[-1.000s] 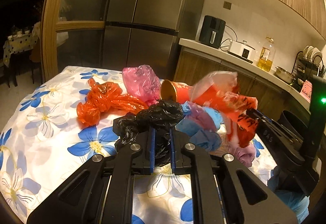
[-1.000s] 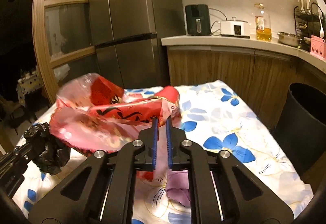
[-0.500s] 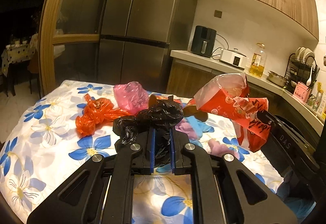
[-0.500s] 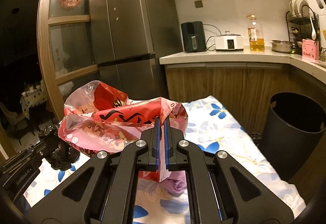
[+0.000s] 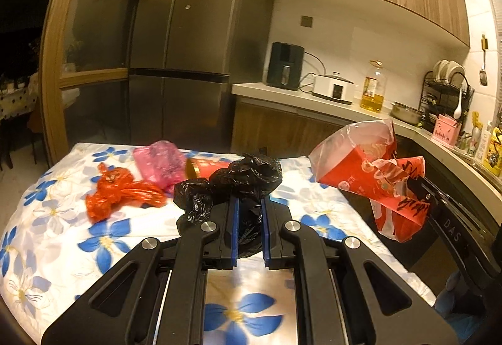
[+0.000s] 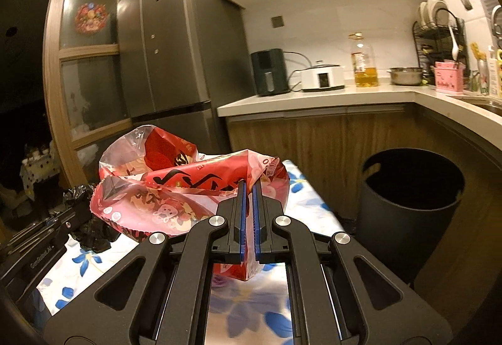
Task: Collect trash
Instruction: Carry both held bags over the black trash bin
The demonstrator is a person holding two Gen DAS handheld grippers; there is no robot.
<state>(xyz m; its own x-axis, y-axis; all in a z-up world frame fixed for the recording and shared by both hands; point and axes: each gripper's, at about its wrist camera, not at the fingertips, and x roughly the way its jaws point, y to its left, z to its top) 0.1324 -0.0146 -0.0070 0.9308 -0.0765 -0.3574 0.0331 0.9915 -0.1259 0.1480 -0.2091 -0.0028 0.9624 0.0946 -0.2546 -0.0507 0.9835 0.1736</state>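
Observation:
My left gripper (image 5: 250, 204) is shut on a crumpled black plastic bag (image 5: 241, 182), held above the flowered table (image 5: 62, 244). My right gripper (image 6: 248, 188) is shut on a red and clear printed plastic bag (image 6: 175, 185), which hangs off the table; the same red bag (image 5: 373, 175) shows at the right of the left wrist view. The black bag (image 6: 91, 232) and the left gripper appear at the lower left of the right wrist view. An orange bag (image 5: 116, 194), a pink bag (image 5: 160, 164) and a red paper cup (image 5: 207, 167) lie on the table.
A black round trash bin (image 6: 408, 197) stands open on the floor right of the table, by the wooden counter (image 6: 313, 100). A tall grey fridge (image 5: 188, 62) is behind the table. Appliances, an oil bottle and a dish rack sit on the counter.
Both grippers have risen and drawn back from the pile with their bags. The red bag has swung right, away from the other litter, and the bin has come into fuller view.

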